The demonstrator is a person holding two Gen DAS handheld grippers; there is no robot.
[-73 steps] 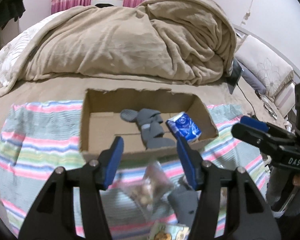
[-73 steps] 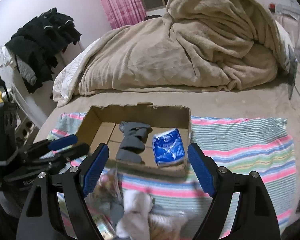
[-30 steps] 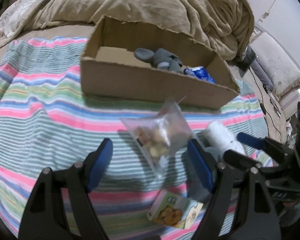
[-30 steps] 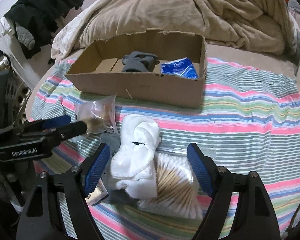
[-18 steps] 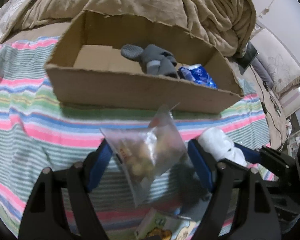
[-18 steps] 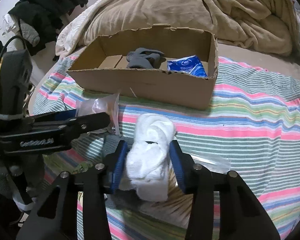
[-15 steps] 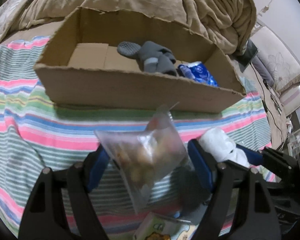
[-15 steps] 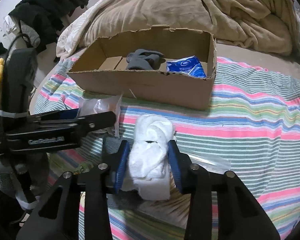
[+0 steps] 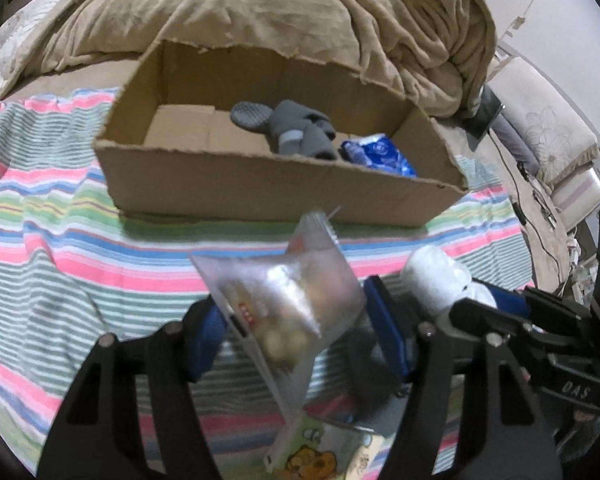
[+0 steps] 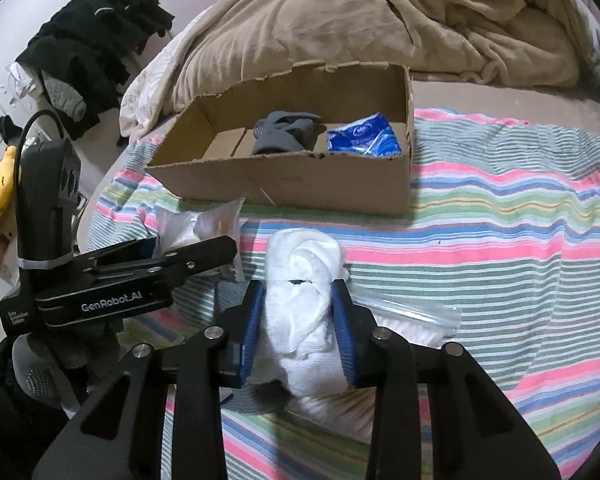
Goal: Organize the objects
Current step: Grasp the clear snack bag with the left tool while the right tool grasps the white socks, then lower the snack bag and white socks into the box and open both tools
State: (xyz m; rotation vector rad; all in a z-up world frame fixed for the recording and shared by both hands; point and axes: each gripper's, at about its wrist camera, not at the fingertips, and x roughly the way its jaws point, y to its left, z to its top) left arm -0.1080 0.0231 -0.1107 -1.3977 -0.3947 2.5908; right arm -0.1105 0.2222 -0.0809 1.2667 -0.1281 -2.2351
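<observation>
A cardboard box sits on a striped cloth and holds grey socks and a blue packet. My left gripper is shut on a clear bag of snacks, held above the cloth in front of the box. My right gripper is shut on a white rolled sock, also in front of the box. The left gripper and its bag show at the left of the right wrist view.
A bag of cotton swabs and a grey sock lie under the right gripper. A small cartoon-printed packet lies near the left gripper. A beige blanket is heaped behind the box. Black clothes hang at the left.
Both grippers dropped to the cloth. The left closed on the snack bag and raised it; the right closed on the white sock and holds it.
</observation>
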